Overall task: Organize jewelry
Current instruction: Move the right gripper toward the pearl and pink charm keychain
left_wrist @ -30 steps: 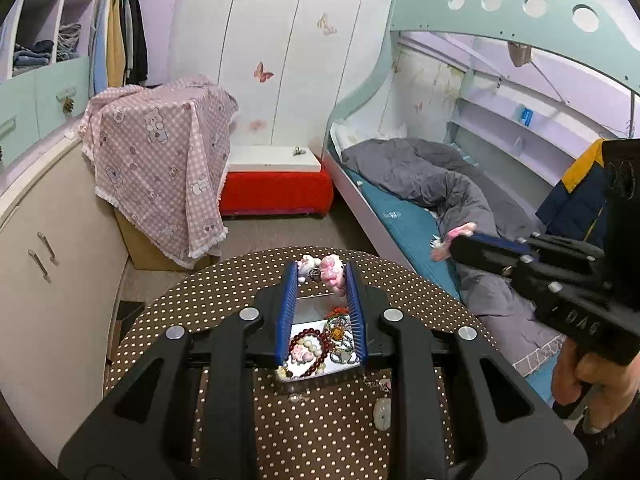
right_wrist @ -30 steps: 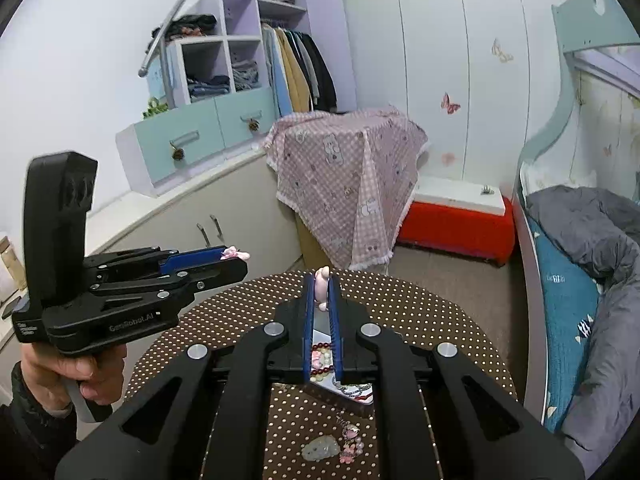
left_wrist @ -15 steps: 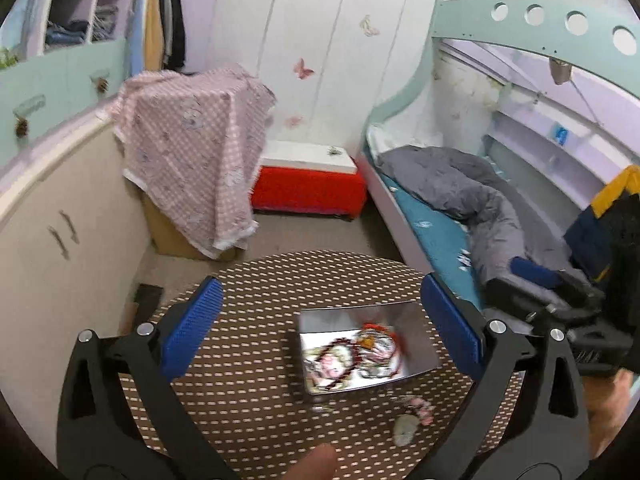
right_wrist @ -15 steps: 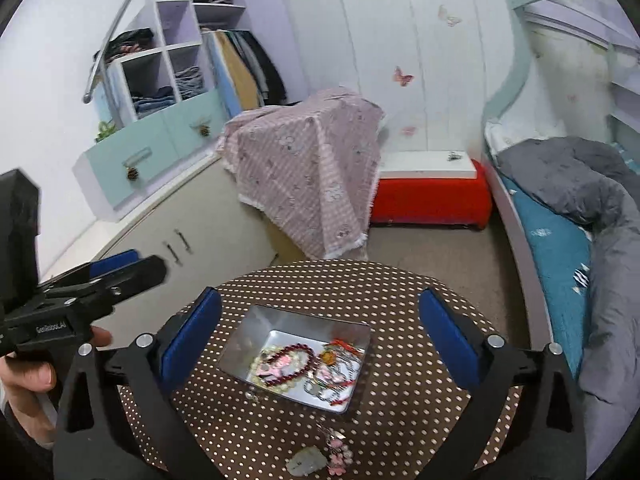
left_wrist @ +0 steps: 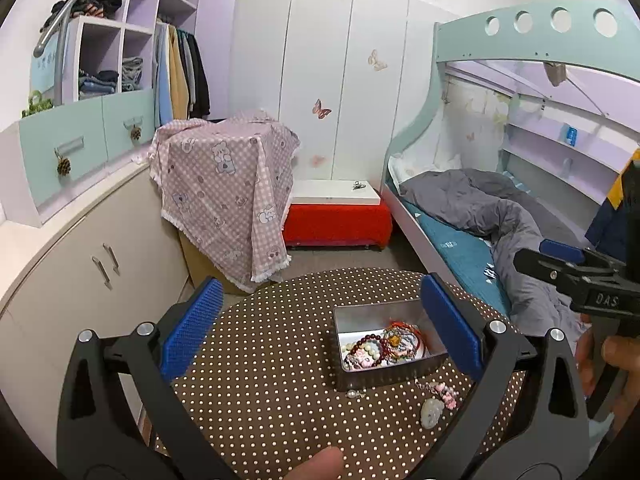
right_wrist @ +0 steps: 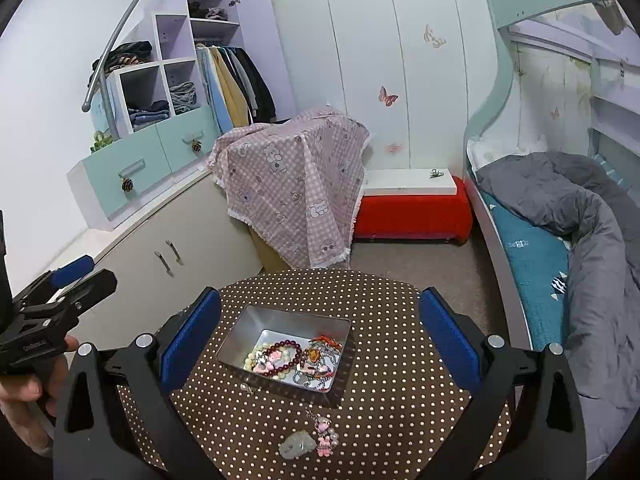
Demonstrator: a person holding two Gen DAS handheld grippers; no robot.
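A metal tin [left_wrist: 384, 376] stands on the brown dotted table [left_wrist: 272, 360], holding a dark red bead bracelet [left_wrist: 370, 340] and other tangled jewelry. My left gripper [left_wrist: 320, 304] hangs open above the table, and the tin sits by its right finger. The right wrist view has the tin [right_wrist: 248, 328] and red bracelet [right_wrist: 286, 354] between the wide-open fingers of my right gripper [right_wrist: 320, 312], which hold nothing. A pale green pendant [right_wrist: 298, 444] with a pink charm [right_wrist: 326, 438] lies on the cloth in front of the tin, as does a tiny bead [right_wrist: 248, 388].
A bed with a grey duvet [right_wrist: 580, 220] runs along the right. Left of the table is a beige cabinet [left_wrist: 80, 280]. Behind it are a box under pink checked cloth [left_wrist: 228, 184] and a red bench [left_wrist: 336, 220]. A fingertip [left_wrist: 320, 458] shows at the bottom edge.
Both grippers went from nearly shut, each with a small pink piece at its tips, to wide open with nothing between the fingers. The left view swung left, so the tin sits further right.
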